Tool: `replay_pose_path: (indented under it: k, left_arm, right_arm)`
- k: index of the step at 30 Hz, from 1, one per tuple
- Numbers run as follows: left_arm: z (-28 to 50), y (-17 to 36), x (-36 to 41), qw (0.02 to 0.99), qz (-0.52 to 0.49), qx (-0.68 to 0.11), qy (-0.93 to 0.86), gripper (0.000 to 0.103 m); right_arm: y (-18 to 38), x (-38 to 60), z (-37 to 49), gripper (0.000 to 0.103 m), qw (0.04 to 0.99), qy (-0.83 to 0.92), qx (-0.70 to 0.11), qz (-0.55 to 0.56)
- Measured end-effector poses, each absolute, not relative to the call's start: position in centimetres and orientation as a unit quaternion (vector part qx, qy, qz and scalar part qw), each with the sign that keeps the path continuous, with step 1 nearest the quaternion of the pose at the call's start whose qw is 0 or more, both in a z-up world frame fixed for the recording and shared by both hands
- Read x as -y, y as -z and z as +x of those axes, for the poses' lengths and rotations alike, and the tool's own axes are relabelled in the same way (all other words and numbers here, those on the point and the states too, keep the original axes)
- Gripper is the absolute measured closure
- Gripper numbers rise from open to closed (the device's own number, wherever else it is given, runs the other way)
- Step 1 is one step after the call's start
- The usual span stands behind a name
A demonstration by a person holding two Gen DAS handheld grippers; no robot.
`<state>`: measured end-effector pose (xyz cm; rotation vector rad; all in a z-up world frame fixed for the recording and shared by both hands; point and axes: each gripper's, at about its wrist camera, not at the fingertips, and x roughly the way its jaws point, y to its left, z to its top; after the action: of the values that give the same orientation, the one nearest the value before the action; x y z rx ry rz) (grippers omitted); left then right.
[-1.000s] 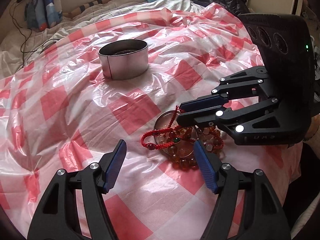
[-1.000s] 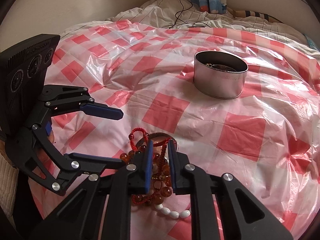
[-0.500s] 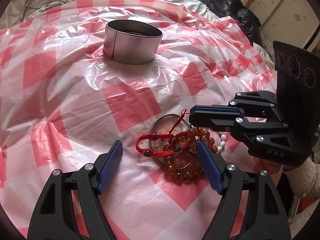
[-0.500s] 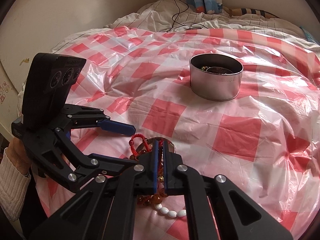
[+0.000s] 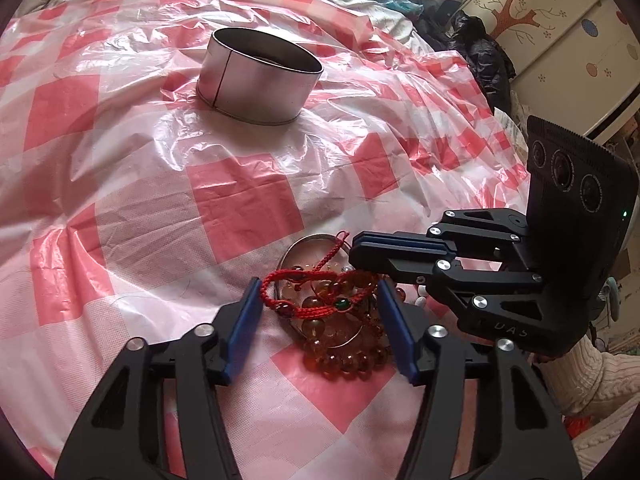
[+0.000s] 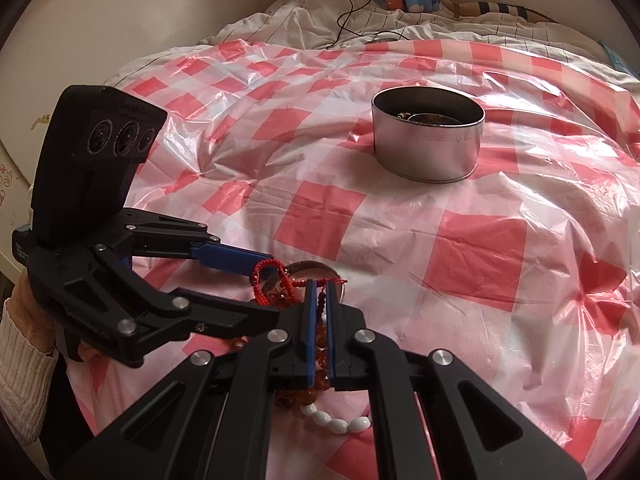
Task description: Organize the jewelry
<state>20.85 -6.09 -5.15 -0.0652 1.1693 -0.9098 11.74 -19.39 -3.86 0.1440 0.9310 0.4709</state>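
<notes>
A tangle of jewelry lies on the red-checked plastic sheet: a red cord bracelet (image 5: 316, 294), amber bead bracelets (image 5: 344, 360), a metal bangle (image 5: 310, 240) and white beads (image 6: 336, 424). My left gripper (image 5: 320, 308) is open, its blue fingers on either side of the pile. My right gripper (image 6: 319, 292) is shut on a strand of the red cord bracelet (image 6: 272, 276) at the pile's far side; it also shows in the left wrist view (image 5: 360, 250). A round metal tin (image 5: 258, 76) stands farther back, with some jewelry inside (image 6: 428, 118).
The sheet (image 5: 120, 200) covers a soft bed with rumpled bedding (image 6: 320, 24) and a black cable (image 6: 352, 12) behind. A cabinet with a tree picture (image 5: 560, 32) and dark clothes (image 5: 484, 56) are at the right.
My left gripper has moved forward so its fingers now flank the jewelry pile. My right gripper has closed from a narrow gap onto the red cord.
</notes>
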Motion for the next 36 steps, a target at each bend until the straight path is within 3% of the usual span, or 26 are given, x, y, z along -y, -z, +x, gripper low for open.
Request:
replay_pose_path:
  k: [3, 8, 22, 36]
  left_arm:
    - [21.2, 5.3, 5.7, 0.743, -0.029, -0.534, 0.402, 0.081]
    - [21.6, 4.5, 4.8, 0.757, -0.041, -0.516, 0.399, 0.095]
    - [23.2, 3.6, 2.0, 0.784, -0.077, -0.498, 0.361, 0.096]
    - [23.4, 4.7, 2.1, 0.789, -0.050, -0.517, 0.329, 0.096]
  right_arm:
    - [3.8, 19.4, 11.7, 0.098, 0.866, -0.224, -0.442, 0.068]
    - [3.1, 20.8, 11.8, 0.099, 0.867, -0.231, -0.427, 0.112]
    - [2.3, 23.0, 12.1, 0.099, 0.874, -0.219, -0.407, 0.151]
    - [2.7, 26.2, 12.9, 0.099, 0.886, -0.153, -0.397, 0.186]
